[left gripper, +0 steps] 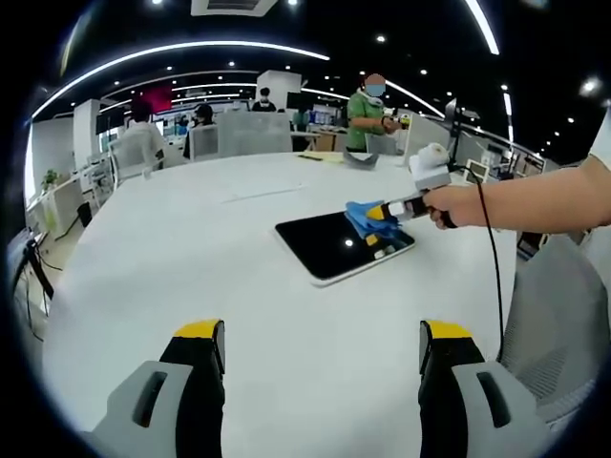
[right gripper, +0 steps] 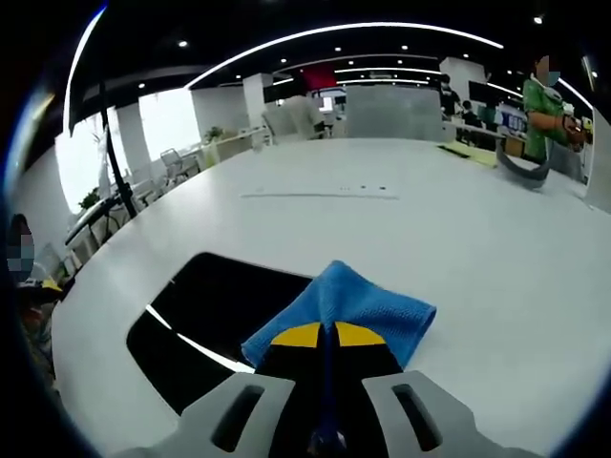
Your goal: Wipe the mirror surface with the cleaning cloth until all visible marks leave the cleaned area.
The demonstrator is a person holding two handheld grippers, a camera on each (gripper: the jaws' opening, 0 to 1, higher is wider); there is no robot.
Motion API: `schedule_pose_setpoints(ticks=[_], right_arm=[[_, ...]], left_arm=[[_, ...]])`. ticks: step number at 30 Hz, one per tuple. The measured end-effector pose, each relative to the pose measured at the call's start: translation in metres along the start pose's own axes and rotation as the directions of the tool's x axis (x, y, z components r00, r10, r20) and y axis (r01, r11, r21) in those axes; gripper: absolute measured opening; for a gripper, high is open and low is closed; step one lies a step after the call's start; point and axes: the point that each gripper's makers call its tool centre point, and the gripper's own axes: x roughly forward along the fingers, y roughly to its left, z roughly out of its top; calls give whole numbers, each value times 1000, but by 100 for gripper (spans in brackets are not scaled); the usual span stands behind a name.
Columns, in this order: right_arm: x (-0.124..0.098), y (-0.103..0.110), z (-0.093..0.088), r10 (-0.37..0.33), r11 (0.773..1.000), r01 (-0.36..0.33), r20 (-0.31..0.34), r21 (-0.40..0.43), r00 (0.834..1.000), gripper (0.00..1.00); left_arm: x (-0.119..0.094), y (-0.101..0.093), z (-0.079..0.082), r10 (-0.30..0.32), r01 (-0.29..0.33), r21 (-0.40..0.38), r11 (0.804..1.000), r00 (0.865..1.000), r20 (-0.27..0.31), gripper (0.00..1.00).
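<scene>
A flat rectangular mirror [left gripper: 339, 244] with a dark reflecting face lies on the white table [left gripper: 191, 248]. In the left gripper view my right gripper [left gripper: 375, 214] comes in from the right, held by a hand, and presses a blue cleaning cloth [left gripper: 368, 220] onto the mirror's right part. My left gripper [left gripper: 320, 345] stands open low over bare table, well short of the mirror. In the right gripper view the jaws are closed together on the blue cloth [right gripper: 348, 305], my right gripper [right gripper: 326, 336] sitting at the mirror's [right gripper: 215, 315] right edge.
The table is large and rounded, with a grey object [right gripper: 520, 167] and papers at its far side. Several people [left gripper: 368, 110] and chairs are beyond the far edge. A grey chair back [left gripper: 554, 305] stands to the right. A cable [left gripper: 492, 267] hangs from the right gripper.
</scene>
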Motion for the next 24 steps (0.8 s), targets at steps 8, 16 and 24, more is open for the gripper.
schedule_pose_setpoints(ticks=[8,16,24], right_arm=[[0,0,0,-2,1000,2,-5,-2,1000,0],[1,3,1,-3,1000,2,-17,-20,1000,0],[8,11,5,10,999,-12,-29,-49,1000,0]], left_arm=[[0,1,0,2,-2,-4,1000,1000,3,84],[-1,3,0,5,-5,-8,1000,1000,7,84],[-4,6,0,15,-15,-14,1000,1000,11,84]])
